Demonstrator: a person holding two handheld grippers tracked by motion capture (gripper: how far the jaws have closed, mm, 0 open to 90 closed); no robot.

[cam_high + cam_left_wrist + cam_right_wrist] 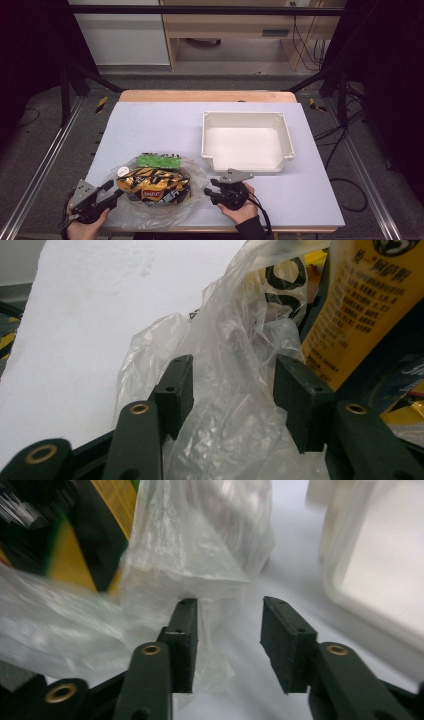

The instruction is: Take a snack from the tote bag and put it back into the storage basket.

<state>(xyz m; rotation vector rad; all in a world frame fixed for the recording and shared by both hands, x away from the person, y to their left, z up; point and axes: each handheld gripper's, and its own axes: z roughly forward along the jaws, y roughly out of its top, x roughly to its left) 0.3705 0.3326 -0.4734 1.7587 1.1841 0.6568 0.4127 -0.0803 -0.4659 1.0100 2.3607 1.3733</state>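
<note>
Lying on the near left of the tabletop (150,120), the clear plastic bag (197,172) holds yellow-black snack packs (152,186). The left gripper (232,385) has its fingers parted with bag film bunched between; the right gripper (227,640) is parted beside the bag's edge.

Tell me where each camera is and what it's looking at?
High view: sits above the person's side, looking forward and down at the table; both hands, the left gripper and the right gripper show.
Left gripper view: rides the left gripper, facing the clear plastic bag, which lies between its jaws.
Right gripper view: rides the right gripper, jaws apart, facing the bag, white tray beside.
All three share the bag and the yellow snack packet.
</note>
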